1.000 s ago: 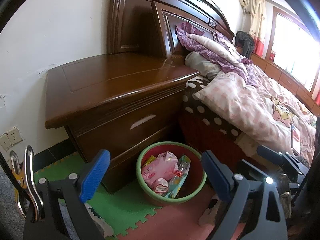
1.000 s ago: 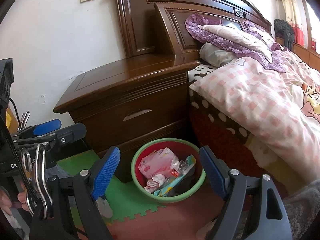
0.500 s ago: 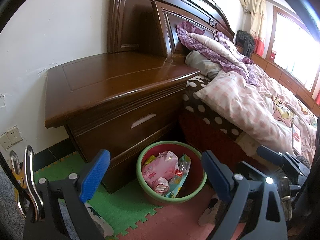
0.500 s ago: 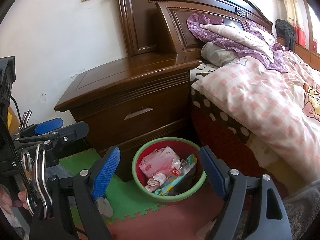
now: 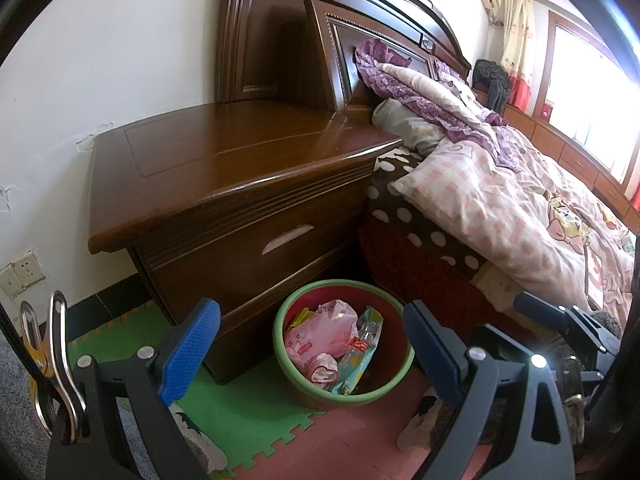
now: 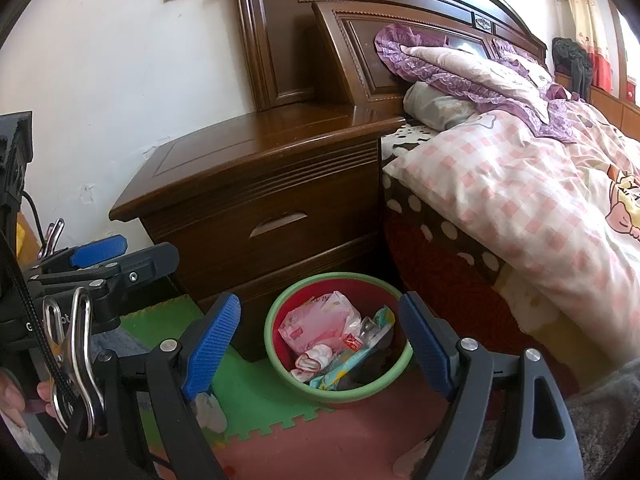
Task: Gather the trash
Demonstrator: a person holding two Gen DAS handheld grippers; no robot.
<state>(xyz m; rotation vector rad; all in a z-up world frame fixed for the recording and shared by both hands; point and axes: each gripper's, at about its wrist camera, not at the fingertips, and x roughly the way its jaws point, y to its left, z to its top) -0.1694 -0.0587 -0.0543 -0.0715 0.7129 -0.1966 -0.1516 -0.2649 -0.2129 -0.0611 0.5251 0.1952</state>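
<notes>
A green-rimmed red trash bin point(image 5: 396, 308) stands on the floor mat in front of the nightstand and bed; it also shows in the right wrist view point(image 6: 276, 308). It holds a pink packet point(image 5: 320, 332), a teal wrapper point(image 5: 360, 364) and other wrappers point(image 6: 320, 324). My left gripper point(image 5: 312, 352) is open and empty, above and in front of the bin. My right gripper point(image 6: 320, 336) is open and empty, also framing the bin. The left gripper also shows at the left of the right wrist view point(image 6: 124, 254).
A brown wooden nightstand point(image 5: 224, 168) stands against the wall, its drawer shut. A bed with a pink checked quilt point(image 5: 500, 208) lies to the right. Green and pink foam mats point(image 5: 248, 412) cover the floor. A white crumpled thing point(image 6: 210, 410) lies on the mat by the left finger.
Both views have shifted very slightly; the bin and its contents have not moved. Both grippers stay open.
</notes>
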